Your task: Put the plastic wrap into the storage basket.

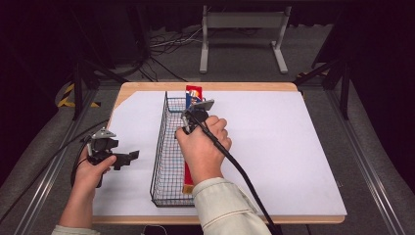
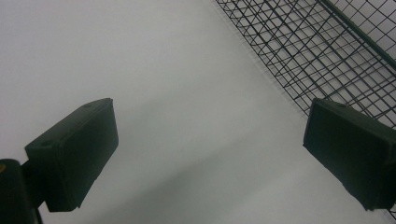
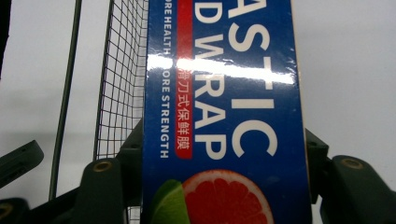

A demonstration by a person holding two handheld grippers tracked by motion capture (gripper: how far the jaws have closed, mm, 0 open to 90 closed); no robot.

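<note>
where hidden from above, "plastic wrap" box (image 3: 224,116) lettering

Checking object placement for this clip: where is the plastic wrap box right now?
The plastic wrap box is clamped in the right gripper, lying lengthwise over the right side of the wire basket at table centre.

Seen along the right hand-held gripper (image 3: 224,186), a long blue plastic wrap box (image 3: 224,107) runs straight up between its two dark jaws, which press against the box's long sides. White lettering reads along the box, beside a red strip with Chinese characters, and a cut grapefruit and a lime are pictured at the near end. Just left of the box stands the wire basket (image 3: 121,70), its mesh wall upright on the white bench (image 3: 345,70).
</note>
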